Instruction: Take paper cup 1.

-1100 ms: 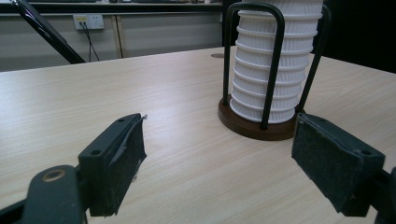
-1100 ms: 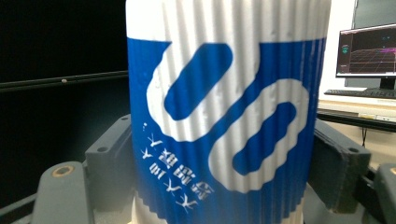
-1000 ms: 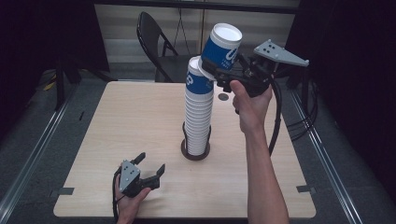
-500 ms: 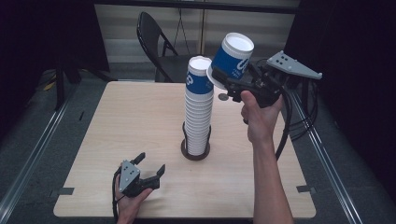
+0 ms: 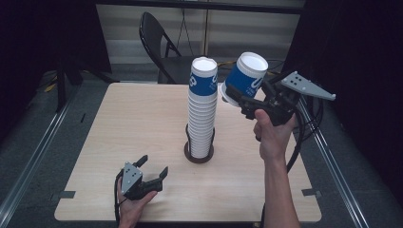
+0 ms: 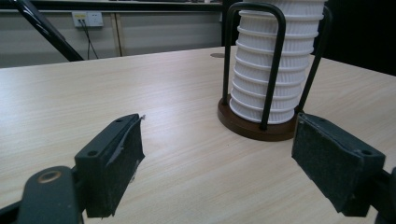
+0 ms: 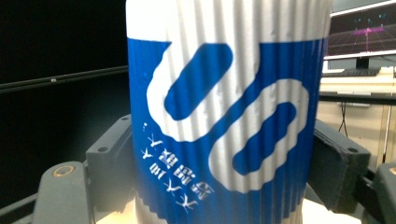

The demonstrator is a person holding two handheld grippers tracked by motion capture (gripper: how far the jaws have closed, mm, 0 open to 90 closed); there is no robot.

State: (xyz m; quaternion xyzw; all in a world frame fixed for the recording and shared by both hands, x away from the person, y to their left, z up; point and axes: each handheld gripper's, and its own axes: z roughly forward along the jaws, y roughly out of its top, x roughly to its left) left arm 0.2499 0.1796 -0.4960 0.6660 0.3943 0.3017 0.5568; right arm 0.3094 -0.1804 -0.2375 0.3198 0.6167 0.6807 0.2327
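The right claw (image 5: 241,100) clamped an upside-down paper cup (image 5: 245,76), tilted just right of the cup stack (image 5: 202,111); the left claw (image 5: 153,172) rested spread on the bench (image 5: 128,118), nearer.

The gripper (image 7: 224,158) clamps an upside-down blue-and-white ribbed cup (image 7: 224,102).

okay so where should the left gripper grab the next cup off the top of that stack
Probably the blue band of the top cup, jaws closing across its ribbed sides from the stack's left, then lifting straight up. The right gripper holds a cup to the right, and the holder's rods reach only partway up.
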